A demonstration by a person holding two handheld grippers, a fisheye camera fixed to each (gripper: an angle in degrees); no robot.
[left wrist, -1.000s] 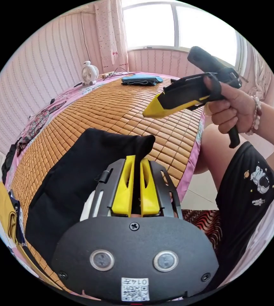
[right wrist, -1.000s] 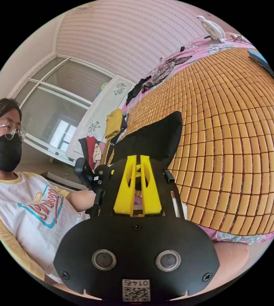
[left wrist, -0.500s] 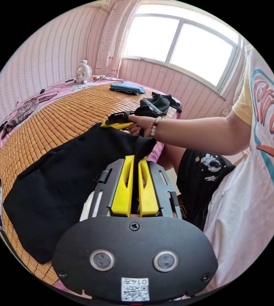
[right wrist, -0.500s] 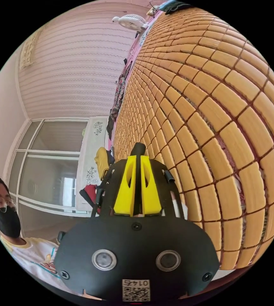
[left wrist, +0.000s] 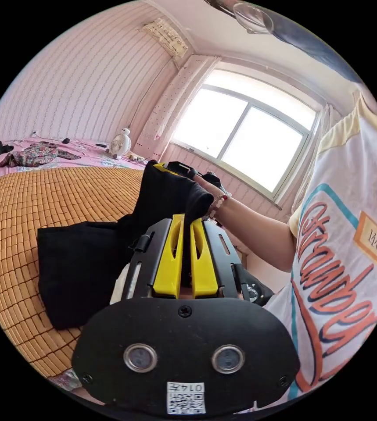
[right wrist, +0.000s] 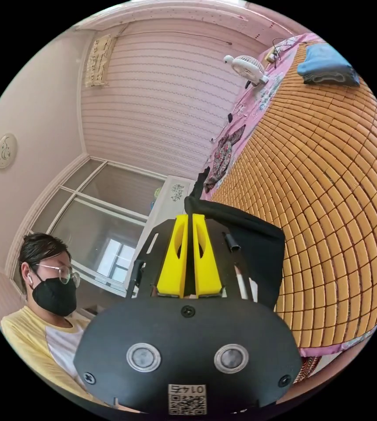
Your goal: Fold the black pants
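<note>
The black pants (left wrist: 83,263) lie partly on the bamboo mat (left wrist: 30,197), one end lifted off it. My left gripper (left wrist: 184,219) is shut on a bunched corner of that lifted end. In the left gripper view the right gripper (left wrist: 170,167) is held by a hand just behind the raised cloth. In the right gripper view my right gripper (right wrist: 188,218) is shut on another corner of the black pants (right wrist: 258,254), which hang down its right side over the bamboo mat (right wrist: 337,175).
A small white fan (left wrist: 119,143) and a patterned garment (left wrist: 34,153) sit at the far side of the bed. A folded blue garment (right wrist: 327,66) lies on the mat near the fan (right wrist: 246,68). The person (right wrist: 48,302) sits close by the bed's edge.
Both grippers have risen, lifting the near end of the pants off the mat. The right gripper, closing on the cloth half a second ago, now holds a corner up beside the left.
</note>
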